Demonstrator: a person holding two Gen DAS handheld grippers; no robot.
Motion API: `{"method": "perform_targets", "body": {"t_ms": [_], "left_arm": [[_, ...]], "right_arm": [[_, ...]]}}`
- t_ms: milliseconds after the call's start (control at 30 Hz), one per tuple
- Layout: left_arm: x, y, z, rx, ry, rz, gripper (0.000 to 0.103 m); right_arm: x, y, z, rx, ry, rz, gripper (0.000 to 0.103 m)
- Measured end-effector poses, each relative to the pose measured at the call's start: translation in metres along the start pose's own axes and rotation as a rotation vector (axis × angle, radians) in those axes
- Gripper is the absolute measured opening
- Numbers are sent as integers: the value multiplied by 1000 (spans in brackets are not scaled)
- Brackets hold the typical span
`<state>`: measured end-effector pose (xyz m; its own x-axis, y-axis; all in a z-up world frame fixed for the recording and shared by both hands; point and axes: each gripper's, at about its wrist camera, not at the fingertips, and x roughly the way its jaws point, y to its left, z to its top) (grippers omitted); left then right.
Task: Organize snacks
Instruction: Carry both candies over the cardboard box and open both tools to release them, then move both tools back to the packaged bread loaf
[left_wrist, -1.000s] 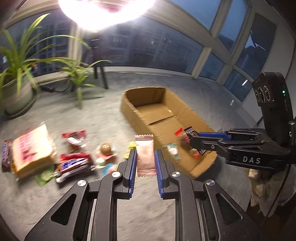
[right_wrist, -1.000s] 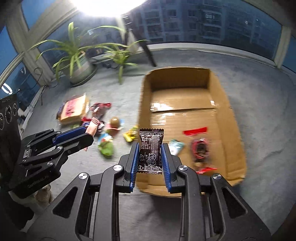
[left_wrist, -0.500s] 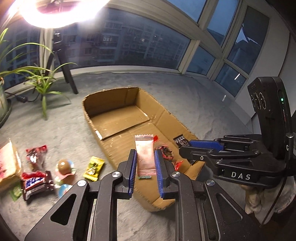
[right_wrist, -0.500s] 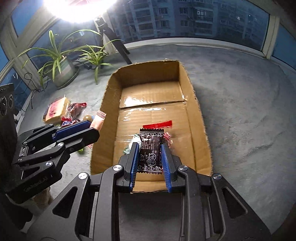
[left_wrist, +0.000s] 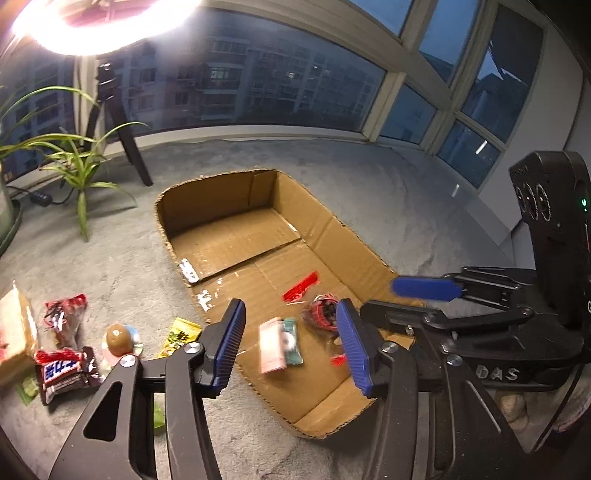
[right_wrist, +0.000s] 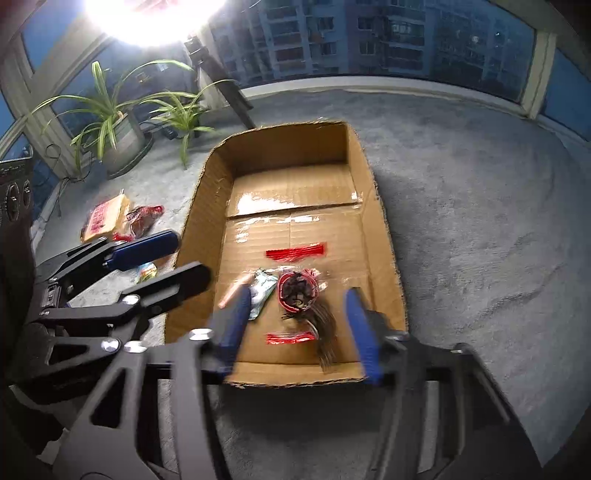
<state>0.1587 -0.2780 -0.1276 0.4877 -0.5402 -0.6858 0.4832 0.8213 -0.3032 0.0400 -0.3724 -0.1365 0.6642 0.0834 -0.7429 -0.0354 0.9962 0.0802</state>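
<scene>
- The left gripper (left_wrist: 291, 339) hangs over the near end of the cardboard box (left_wrist: 354, 243), its blue-padded fingers (left_wrist: 231, 341) spread wide with nothing between them.
- The right gripper (right_wrist: 299, 328) is likewise spread and empty above the same end of the box; its fingers are smeared by motion blur.
- Below the left gripper a pink wrapper (left_wrist: 271, 347) lies on the box floor, touching a pale teal wrapper (left_wrist: 290, 339). In the right wrist view only a sliver of the pink one shows past the left finger.
- A dark wrapper (right_wrist: 325, 332) under the right gripper is a blurred streak; its print cannot be read, nor can I tell whether it rests on the cardboard.
- Just beside it sits a clear pouch with red trim (right_wrist: 297, 290) and a red strip (right_wrist: 295, 253); contents are too small to name.
- The right gripper's body carries the letters "DAS" (left_wrist: 496, 373).
- On the grey carpet (left_wrist: 388, 177) left of the box lie a brown bar (left_wrist: 64, 373) with white lettering, hard to make out, a yellow packet (left_wrist: 179, 332), a brown ball-shaped sweet (left_wrist: 118, 334), a red-edged bag (left_wrist: 62, 317) and a tan pack (left_wrist: 13, 332) cut by the frame edge.
- A green wrapper is mostly hidden behind the left gripper's arm.
</scene>
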Motion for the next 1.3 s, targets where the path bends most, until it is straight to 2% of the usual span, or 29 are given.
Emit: {"method": "perform_targets", "body": {"t_ms": [400, 467, 500, 667, 767, 1033, 1133, 1300], "left_arm": [[-25, 21, -4, -25, -32, 26, 50], [-32, 26, -6, -30, -38, 32, 50], [-36, 30, -6, -34, -41, 37, 50], [-59, 56, -12, -71, -56, 60, 51], [-76, 80, -20, -95, -65, 107, 59], [-111, 151, -46, -206, -64, 202, 59], [-124, 174, -52, -255, -70, 210, 59], [-138, 207, -60, -311, -85, 242, 59]], "right_arm": [[-4, 16, 5, 4, -12, 9, 64], [-5, 22, 8, 5, -22, 17, 71], [-6, 27, 10, 5, -31, 29, 75], [-4, 58, 22, -27, -43, 112, 75], [1, 80, 28, -50, -41, 147, 75], [24, 133, 39, -80, -17, 250, 75], [34, 151, 47, -89, -3, 293, 75], [56, 183, 61, -78, 30, 414, 75]]}}
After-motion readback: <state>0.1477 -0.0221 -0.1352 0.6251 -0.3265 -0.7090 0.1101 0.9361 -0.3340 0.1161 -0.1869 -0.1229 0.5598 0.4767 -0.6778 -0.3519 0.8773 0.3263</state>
